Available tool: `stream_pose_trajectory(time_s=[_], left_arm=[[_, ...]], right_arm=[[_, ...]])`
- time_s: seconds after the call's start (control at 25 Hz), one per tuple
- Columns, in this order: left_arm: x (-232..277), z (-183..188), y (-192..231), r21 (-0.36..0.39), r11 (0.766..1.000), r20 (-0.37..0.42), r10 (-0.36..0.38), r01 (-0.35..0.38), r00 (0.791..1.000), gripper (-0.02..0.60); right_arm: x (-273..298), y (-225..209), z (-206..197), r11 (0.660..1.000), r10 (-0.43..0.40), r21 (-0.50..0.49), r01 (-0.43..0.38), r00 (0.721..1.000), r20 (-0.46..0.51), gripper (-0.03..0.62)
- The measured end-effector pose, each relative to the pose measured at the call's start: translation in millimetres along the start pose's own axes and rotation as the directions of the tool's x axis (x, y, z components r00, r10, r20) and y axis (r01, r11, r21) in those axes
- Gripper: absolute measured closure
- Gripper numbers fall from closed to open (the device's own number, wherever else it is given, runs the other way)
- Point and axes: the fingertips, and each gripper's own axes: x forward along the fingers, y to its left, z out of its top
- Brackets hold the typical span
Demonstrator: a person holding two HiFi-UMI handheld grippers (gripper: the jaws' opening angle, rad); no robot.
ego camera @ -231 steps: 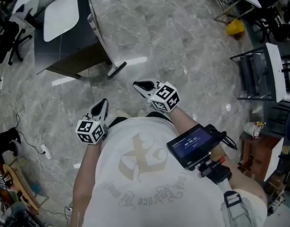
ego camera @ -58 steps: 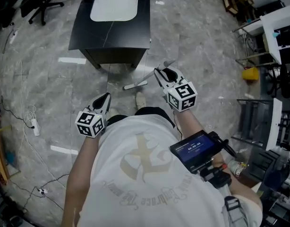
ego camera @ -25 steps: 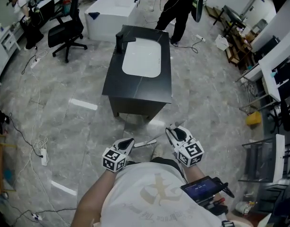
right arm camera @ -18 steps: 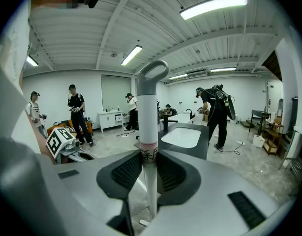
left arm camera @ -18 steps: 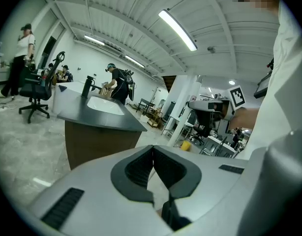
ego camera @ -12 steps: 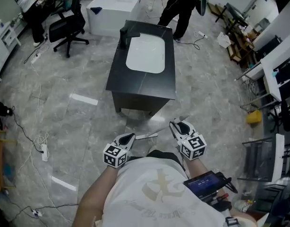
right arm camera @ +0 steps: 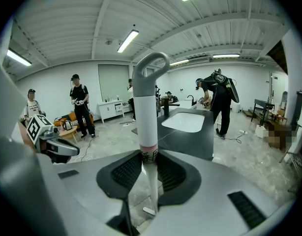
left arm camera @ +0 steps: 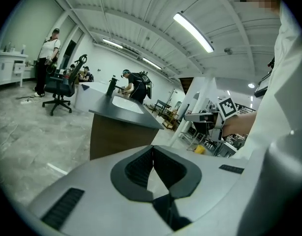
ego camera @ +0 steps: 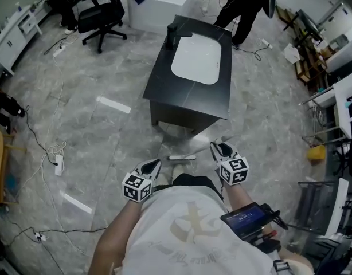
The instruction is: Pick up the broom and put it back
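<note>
The broom has a white handle (right arm camera: 145, 122) with a grey loop (right arm camera: 151, 63) at its top. It stands nearly upright, with its narrow head (ego camera: 182, 157) down on the marble floor in front of my feet. My right gripper (right arm camera: 149, 157) is shut on the handle below a pink band, and in the head view this right gripper (ego camera: 219, 148) is right of the broom head. My left gripper (ego camera: 153, 165) hangs left of the broom head. In its own view the left gripper (left arm camera: 152, 150) is shut with nothing between the pads.
A black cabinet (ego camera: 164, 90) with a white basin (ego camera: 197, 62) stands just beyond the broom. An office chair (ego camera: 104, 16) and a person (ego camera: 245, 4) are farther back. Cables and a power strip (ego camera: 57, 164) lie at the left. Metal racks (ego camera: 336, 113) and a yellow object (ego camera: 316, 152) are at the right.
The right gripper has sunk a little with the broom handle in it. The left gripper has shifted sideways. The broom head has slid slightly nearer the cabinet.
</note>
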Motion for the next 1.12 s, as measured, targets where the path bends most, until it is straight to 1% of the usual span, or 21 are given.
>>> stream_pose_trajectory(time_s=[0.12,0.28,0.6,1.12], left_arm=[[-5.7,-4.2,10.8,-0.019,0.999,-0.005,0.036,-0.036,0.999,0.569],[-4.4,1.7,19.1,-0.01,0.998,-0.018,0.066,-0.066,0.998,0.569],[10.6,21.3,29.5,0.013,0.997,-0.038,0.083,-0.082,0.996,0.569],[30.2,43.2,48.2,0.025,0.993,-0.049,0.113,-0.112,0.992,0.569]], right_arm=[[15.5,-0.9,-11.2,1.0,0.013,-0.004,-0.013,0.999,-0.033,0.485],[28.4,-3.5,-27.3,1.0,0.029,0.007,-0.028,0.997,-0.067,0.485],[51.5,-12.2,-43.2,0.999,0.041,0.033,-0.037,0.993,-0.114,0.484],[85.0,-33.6,-54.4,0.998,0.061,0.019,-0.058,0.982,-0.177,0.484]])
